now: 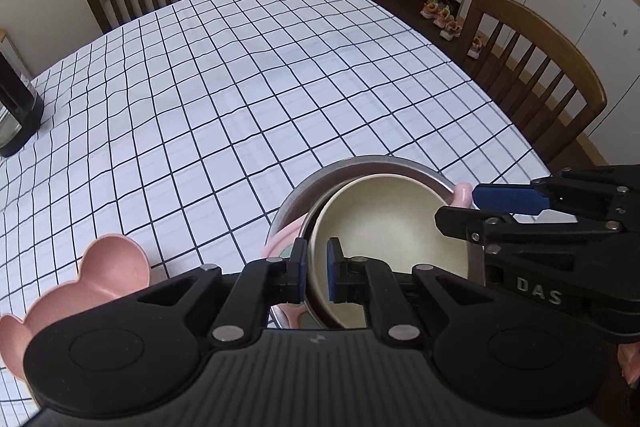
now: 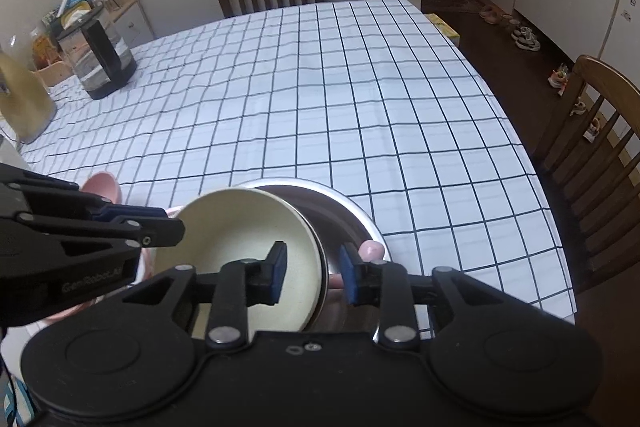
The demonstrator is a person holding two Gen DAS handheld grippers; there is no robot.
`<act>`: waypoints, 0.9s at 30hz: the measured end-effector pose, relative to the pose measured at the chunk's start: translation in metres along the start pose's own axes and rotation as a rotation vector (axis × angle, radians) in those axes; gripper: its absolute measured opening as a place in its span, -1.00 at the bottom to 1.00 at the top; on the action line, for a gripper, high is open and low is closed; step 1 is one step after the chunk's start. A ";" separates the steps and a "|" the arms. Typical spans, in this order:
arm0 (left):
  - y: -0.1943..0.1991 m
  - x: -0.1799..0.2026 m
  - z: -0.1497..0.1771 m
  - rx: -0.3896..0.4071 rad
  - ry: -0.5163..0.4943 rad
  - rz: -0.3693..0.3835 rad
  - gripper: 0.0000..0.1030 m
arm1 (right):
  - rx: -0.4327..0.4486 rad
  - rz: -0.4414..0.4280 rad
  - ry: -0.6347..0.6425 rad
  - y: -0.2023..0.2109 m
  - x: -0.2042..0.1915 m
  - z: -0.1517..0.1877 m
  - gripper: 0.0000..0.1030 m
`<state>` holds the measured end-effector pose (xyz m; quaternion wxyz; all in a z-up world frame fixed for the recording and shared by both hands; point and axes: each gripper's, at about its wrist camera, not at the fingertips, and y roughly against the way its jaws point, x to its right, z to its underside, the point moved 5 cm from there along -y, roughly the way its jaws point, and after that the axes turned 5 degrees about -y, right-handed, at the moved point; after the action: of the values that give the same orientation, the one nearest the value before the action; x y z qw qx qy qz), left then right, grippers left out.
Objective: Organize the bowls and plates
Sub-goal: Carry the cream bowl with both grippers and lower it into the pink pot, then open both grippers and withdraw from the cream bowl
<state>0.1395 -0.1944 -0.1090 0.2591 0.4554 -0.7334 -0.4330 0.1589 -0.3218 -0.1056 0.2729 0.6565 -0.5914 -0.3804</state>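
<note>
On the left of the bench (image 1: 224,75) lay a pink scalloped dish (image 1: 92,279), apart from the stack. Just right of it, the left gripper (image 1: 317,269) was closed on the near rim of the cream bowl (image 1: 384,223), one finger inside and one outside. That bowl sat tilted inside the steel bowl (image 2: 320,205), which rested on a pink plate (image 1: 282,241) near the bench's front edge. Further right, the right gripper (image 2: 313,274) stood parted, straddling the cream bowl's rim and the steel bowl's wall without pinching either. The step in hand looked like nesting the cream bowl. Next, it probably needed levelling and lowering, then the left gripper's release.
</note>
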 end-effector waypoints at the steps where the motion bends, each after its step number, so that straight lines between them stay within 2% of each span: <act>1: 0.002 0.000 0.000 0.002 0.004 0.005 -0.81 | 0.002 -0.007 0.001 0.003 0.000 0.000 -0.35; 3: 0.006 0.000 0.002 0.007 0.009 0.014 -0.79 | 0.004 -0.017 0.003 0.009 0.000 -0.001 -0.34; 6: 0.011 -0.001 0.003 0.019 0.020 0.023 -0.63 | 0.011 -0.022 0.001 0.019 0.002 -0.001 -0.30; 9: 0.019 -0.005 0.005 0.047 0.040 0.034 -0.12 | 0.024 -0.020 -0.005 0.028 0.005 -0.001 -0.20; 10: 0.022 -0.006 0.006 0.065 0.043 0.036 0.14 | 0.030 -0.021 -0.007 0.031 0.007 -0.001 -0.08; 11: 0.026 -0.007 0.007 0.083 0.046 0.034 0.27 | 0.037 -0.021 -0.009 0.035 0.008 0.000 -0.01; 15: 0.038 -0.009 0.010 0.106 0.055 0.034 0.29 | 0.054 -0.025 0.000 0.048 0.011 0.002 0.07; 17: 0.043 -0.011 0.012 0.115 0.063 0.028 0.35 | 0.065 -0.032 0.002 0.055 0.011 0.001 0.27; 22: 0.056 -0.014 0.018 0.144 0.066 0.009 0.41 | 0.095 -0.037 -0.003 0.068 0.015 0.001 0.53; 25: 0.063 -0.015 0.022 0.165 0.074 0.014 0.52 | 0.098 -0.050 -0.014 0.073 0.015 0.003 0.61; 27: 0.068 -0.016 0.024 0.184 0.078 0.017 0.52 | 0.099 -0.063 -0.024 0.076 0.016 0.005 0.67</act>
<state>0.0978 -0.1559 -0.0616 0.2482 0.4878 -0.7633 -0.3433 0.1123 -0.3484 -0.0497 0.2207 0.6828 -0.5919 -0.3670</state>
